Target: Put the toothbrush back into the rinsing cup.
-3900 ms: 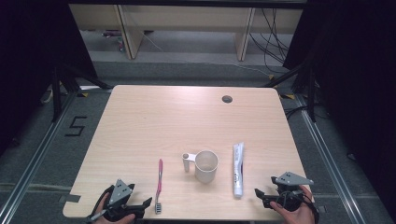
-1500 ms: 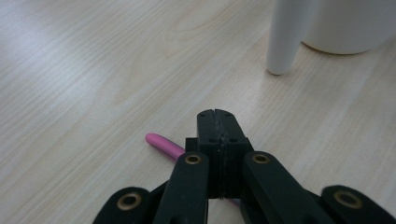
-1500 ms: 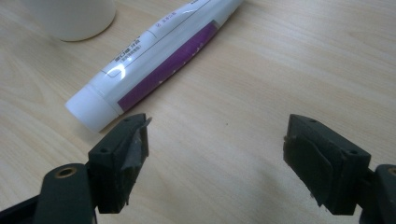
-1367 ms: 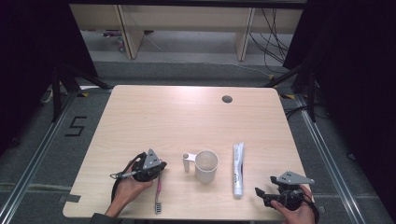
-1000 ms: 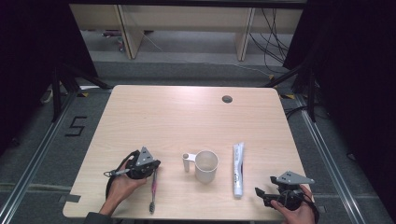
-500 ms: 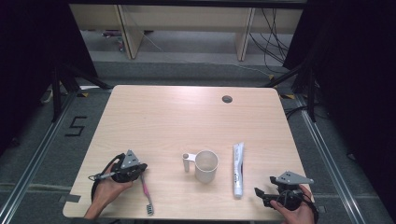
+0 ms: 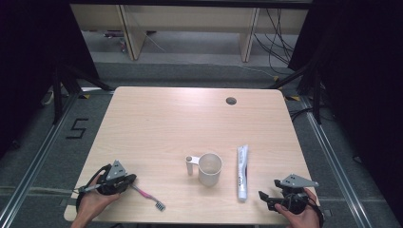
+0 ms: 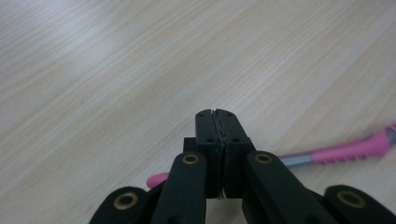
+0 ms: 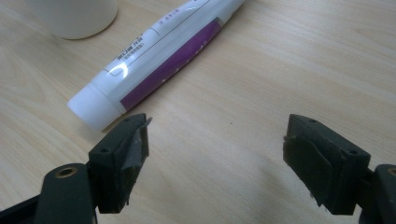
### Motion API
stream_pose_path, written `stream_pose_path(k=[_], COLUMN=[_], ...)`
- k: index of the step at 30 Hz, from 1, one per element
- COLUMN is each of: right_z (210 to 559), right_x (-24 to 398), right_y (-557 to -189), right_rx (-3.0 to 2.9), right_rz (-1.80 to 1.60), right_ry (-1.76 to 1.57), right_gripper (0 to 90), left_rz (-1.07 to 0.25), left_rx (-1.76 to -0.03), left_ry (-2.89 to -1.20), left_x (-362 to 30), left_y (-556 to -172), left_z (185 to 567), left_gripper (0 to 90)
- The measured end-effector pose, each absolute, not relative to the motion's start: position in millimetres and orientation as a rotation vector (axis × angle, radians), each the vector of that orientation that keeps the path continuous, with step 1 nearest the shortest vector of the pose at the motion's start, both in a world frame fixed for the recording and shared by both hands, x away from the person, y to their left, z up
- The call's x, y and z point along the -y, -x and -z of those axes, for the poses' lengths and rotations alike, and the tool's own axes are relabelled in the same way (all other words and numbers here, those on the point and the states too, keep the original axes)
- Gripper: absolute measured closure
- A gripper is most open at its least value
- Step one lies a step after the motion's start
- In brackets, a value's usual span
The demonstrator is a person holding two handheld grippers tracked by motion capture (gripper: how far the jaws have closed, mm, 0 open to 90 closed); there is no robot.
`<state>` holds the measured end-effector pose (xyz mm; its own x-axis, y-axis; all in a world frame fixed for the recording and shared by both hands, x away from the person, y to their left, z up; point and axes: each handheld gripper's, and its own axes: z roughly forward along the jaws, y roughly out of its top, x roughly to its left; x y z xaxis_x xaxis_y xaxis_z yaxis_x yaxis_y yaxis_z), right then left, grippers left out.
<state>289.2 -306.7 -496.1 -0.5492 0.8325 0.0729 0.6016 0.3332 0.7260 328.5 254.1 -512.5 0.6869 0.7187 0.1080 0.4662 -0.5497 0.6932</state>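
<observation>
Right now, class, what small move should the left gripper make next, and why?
Probably lift the toothbrush toward the cup: the left gripper is shut on its handle, and the cup stands upright to its right.

Light wood table (image 7: 157, 118), grommet hole (image 7: 231, 100) near far edge. On it: pink toothbrush (image 7: 147, 197) front-left, white mug (image 7: 209, 168) centre w/ handle left, toothpaste tube (image 7: 242, 172) just right of mug.
</observation>
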Motion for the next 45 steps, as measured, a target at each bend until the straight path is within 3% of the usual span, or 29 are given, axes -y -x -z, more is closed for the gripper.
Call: stream_pose_path(k=[14, 25, 30, 37, 45], right_z=[496, 495, 495, 495, 496], right_x=[305, 303, 304, 304, 302], right_y=[-290, -289, -289, -289, -289], right_rx=[-2.298, -2.301, -2.298, -2.301, -2.296], right_rz=[-1.044, -1.053, -1.052, -1.052, -1.06], right_ry=[-1.271, -1.309, -1.293, -1.293, -1.301], right_gripper=[23.1, 23.2, 23.2, 23.2, 23.2], left_rz=[-0.513, -0.463, -0.445, -0.366, -0.33], left_rx=[-0.874, -0.845, -0.85, -0.905, -0.859], left_ry=[-2.256, -2.312, -2.325, -2.351, -2.491], left_x=[-265, -251, -245, -231, -216], left_y=[-294, -270, -270, -277, -289], left_z=[508, 504, 493, 480, 474], left_gripper=[87.5, 86.8, 82.2, 68.1, 66.4])
